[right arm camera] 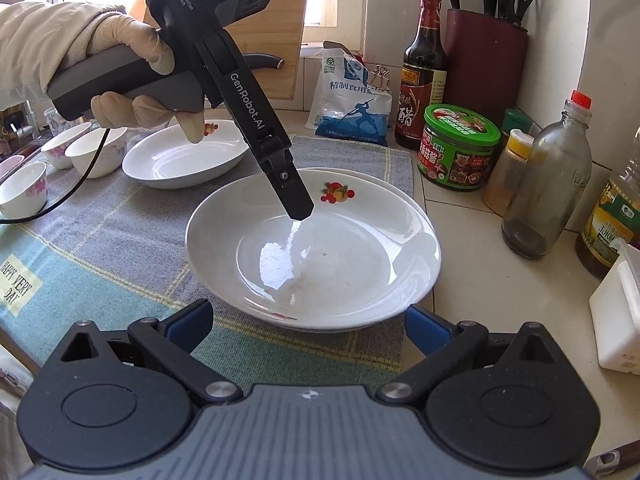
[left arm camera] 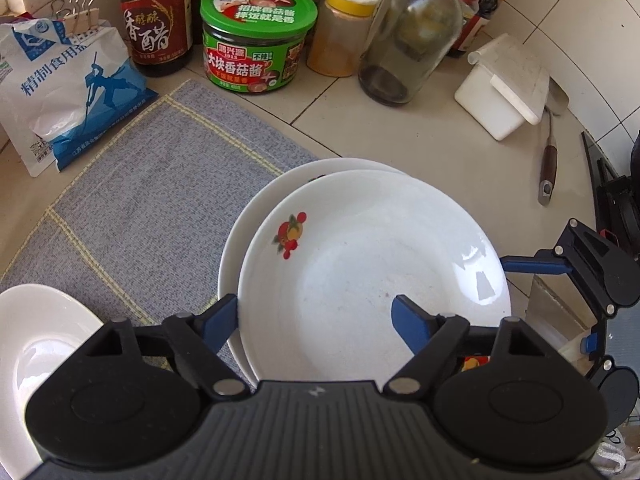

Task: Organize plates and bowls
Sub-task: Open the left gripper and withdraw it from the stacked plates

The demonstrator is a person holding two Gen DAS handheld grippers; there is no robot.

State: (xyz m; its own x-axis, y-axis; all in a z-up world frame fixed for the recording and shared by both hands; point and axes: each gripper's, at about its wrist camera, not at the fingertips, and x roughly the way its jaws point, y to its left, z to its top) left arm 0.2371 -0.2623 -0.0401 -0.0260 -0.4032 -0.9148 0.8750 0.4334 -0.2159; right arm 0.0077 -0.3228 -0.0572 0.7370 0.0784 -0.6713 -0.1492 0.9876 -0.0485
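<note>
- Left wrist: our left gripper (left arm camera: pixel 316 320) stands open astride the near rim of the top plate (left arm camera: pixel 372 264), pads clear, plate stacked on another plate (left arm camera: pixel 248 216) on the grey mat (left arm camera: pixel 152 184).
- Right wrist: our right gripper (right arm camera: pixel 308 324) is wide open, holding nothing, just before the stacked plates; a third plate (right arm camera: pixel 184 160) and small bowls (right arm camera: pixel 96 152) sit further left.

Bright daylight, plate (right arm camera: pixel 312 248) glare, fisheye edges

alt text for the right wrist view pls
A gloved hand points the left gripper down into the top plate of a two-plate stack on a grey cloth. A third plate, small bowls and condiment bottles surround it.
</note>
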